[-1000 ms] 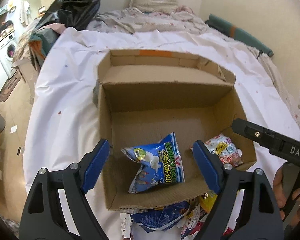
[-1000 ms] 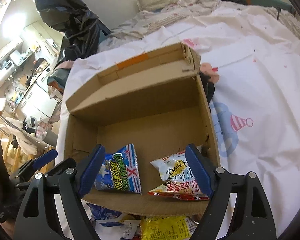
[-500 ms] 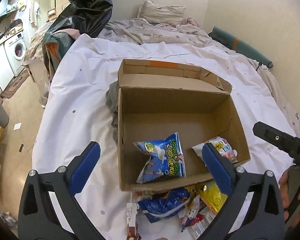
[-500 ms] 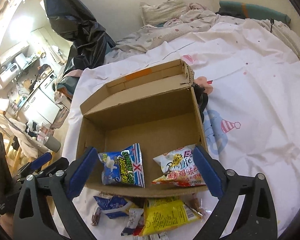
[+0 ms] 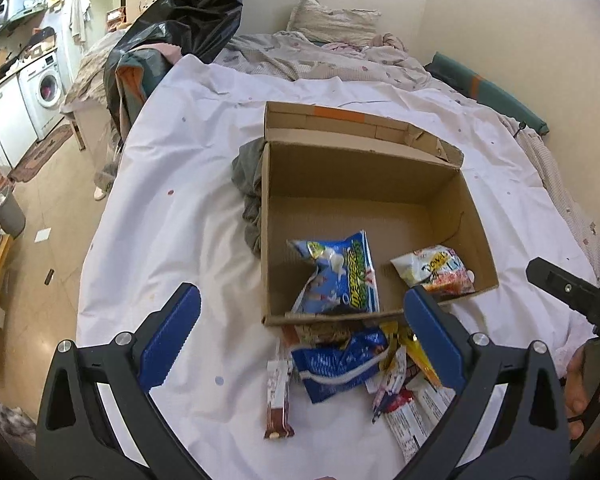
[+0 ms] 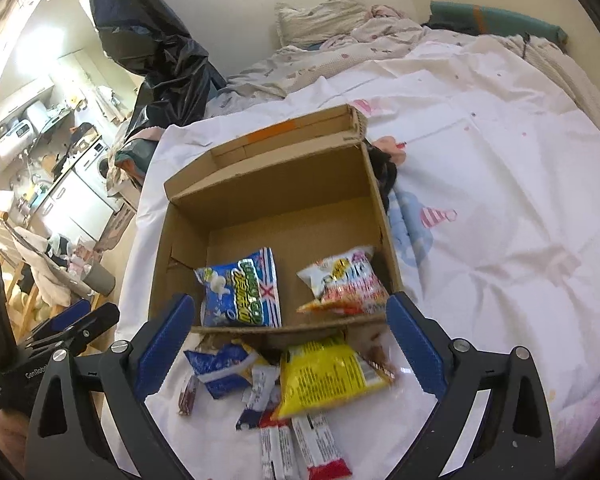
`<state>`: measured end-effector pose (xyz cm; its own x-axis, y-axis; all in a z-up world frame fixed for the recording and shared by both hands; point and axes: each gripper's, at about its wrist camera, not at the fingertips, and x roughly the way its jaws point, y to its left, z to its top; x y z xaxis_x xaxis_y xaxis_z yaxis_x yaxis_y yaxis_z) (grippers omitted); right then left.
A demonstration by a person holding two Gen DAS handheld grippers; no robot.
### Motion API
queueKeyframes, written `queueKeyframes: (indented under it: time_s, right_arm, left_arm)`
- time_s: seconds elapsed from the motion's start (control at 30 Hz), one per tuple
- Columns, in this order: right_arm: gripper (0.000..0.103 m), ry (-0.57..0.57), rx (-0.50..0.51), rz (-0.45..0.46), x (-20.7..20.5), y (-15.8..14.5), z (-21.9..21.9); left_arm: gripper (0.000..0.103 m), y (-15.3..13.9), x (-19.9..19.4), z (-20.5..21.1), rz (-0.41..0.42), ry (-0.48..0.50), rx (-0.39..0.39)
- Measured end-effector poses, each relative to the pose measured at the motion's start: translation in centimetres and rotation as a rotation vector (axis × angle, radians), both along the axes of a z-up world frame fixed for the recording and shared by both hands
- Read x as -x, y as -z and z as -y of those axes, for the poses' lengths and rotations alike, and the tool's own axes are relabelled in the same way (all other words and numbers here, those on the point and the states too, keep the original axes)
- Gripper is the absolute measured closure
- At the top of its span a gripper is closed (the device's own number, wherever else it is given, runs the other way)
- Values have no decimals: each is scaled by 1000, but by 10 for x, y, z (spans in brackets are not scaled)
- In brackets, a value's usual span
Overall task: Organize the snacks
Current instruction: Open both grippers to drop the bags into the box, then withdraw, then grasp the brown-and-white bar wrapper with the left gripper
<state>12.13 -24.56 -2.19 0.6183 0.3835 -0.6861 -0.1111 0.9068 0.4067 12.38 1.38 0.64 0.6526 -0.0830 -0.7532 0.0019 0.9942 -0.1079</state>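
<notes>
The brown cardboard box [image 6: 276, 216] hides part of the loose snack packets [image 6: 292, 380] (labels unreadable); left gripper [image 5: 300, 340] and right gripper [image 6: 288, 344] fingers spread apart, empty.

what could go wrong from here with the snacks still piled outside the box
1. The yellow foil snack bag overlaps the small sachets beside it, so a grab by the open right gripper may drag neighbours along.
2. The pile sits tight against the brown cardboard box; a low approach could bump its front wall.
3. The crumpled blue and white packet lies between the left gripper's open fingers near the right gripper's reach; both could collide.
</notes>
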Motion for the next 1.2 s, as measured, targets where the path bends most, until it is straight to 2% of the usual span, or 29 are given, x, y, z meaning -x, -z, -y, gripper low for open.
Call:
queueKeyframes:
  time_s: [0.33, 0.8, 0.93, 1.13, 1.17, 1.2]
  right_arm:
    - [4, 21, -11, -64, 23, 17, 10]
    - [4, 57, -39, -166, 34, 44, 20]
    - [4, 83, -82, -205, 30, 52, 26]
    - [4, 98, -93, -237, 24, 60, 26]
    - [4, 99, -95, -241, 23, 60, 26]
    - [4, 99, -98, -246, 22, 61, 26]
  left_arm:
    - [2, 8, 22, -3, -26, -19, 22]
    - [2, 33, 23, -12, -110, -90, 23]
    - [2, 44, 18, -22, -164, -151, 42]
    - [3, 74, 9, -27, -300, -168, 73]
    - [4, 80, 8, -26, -322, -169, 66]
    - [10, 89, 7, -25, -348, -173, 48]
